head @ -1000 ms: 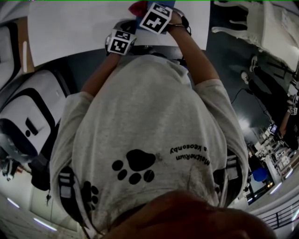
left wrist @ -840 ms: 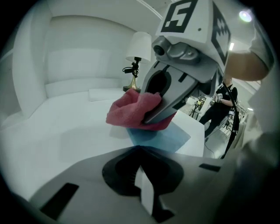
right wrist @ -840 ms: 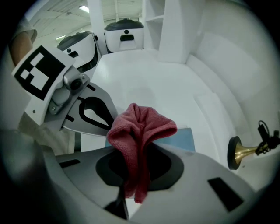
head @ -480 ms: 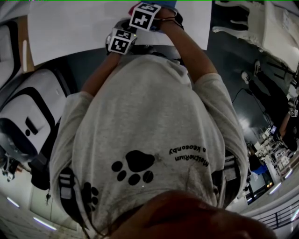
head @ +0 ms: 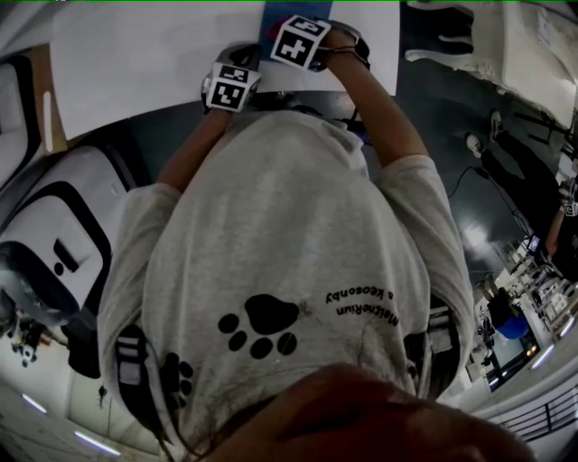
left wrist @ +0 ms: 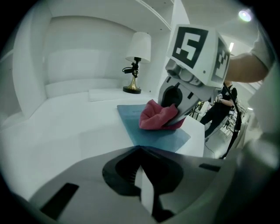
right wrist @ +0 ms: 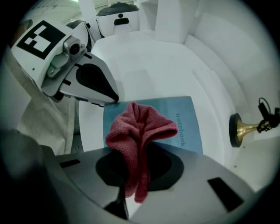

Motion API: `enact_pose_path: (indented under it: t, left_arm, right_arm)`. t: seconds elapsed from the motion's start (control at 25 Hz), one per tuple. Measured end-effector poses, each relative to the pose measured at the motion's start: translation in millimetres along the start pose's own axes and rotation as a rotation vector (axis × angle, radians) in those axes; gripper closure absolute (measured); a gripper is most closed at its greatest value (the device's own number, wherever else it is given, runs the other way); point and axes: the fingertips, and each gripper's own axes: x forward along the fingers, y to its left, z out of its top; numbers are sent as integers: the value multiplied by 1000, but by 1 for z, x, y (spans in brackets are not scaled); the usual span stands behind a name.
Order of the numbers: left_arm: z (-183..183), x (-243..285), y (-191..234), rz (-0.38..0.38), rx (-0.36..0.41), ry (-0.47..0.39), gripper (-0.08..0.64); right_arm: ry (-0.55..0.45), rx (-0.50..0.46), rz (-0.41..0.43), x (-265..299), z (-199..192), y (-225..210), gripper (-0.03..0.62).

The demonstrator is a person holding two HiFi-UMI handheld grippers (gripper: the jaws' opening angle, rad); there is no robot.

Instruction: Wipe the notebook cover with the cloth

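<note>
A light blue notebook (right wrist: 168,120) lies flat on the white table (head: 135,54), its cover printed "notebook". My right gripper (right wrist: 135,175) is shut on a bunched red cloth (right wrist: 140,129), which rests on the near half of the cover. From the left gripper view the cloth (left wrist: 156,117) sits under the right gripper (left wrist: 177,116) on the notebook (left wrist: 153,133). My left gripper (left wrist: 141,151) is shut, and its tips (right wrist: 114,99) rest at the notebook's corner. In the head view only the marker cubes (head: 301,41) and a strip of the notebook (head: 274,16) show.
A brass-footed table lamp (left wrist: 136,59) stands at the back of the table, beyond the notebook. The table's edge (left wrist: 199,131) runs just past the notebook's right side. A person stands beyond it (left wrist: 223,105). A white and black machine (head: 54,235) sits on the floor at the left.
My right gripper with the cloth swung left across the cover, then back to the right. The left gripper stayed at the notebook's corner.
</note>
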Motion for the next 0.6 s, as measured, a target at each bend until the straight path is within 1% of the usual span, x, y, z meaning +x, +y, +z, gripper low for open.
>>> enact_pose_path:
  t: [0.24, 0.4, 0.6]
  left_arm:
    - [-2, 1, 2, 3, 0, 2, 548]
    - [-2, 1, 2, 1, -3, 3, 549]
    - [-2, 2, 3, -1, -5, 5, 548]
  right_arm:
    - [29, 66, -16, 0, -35, -3, 522]
    - [31, 105, -12, -1, -51, -2, 522]
    - [60, 175, -16, 6, -82, -2, 522]
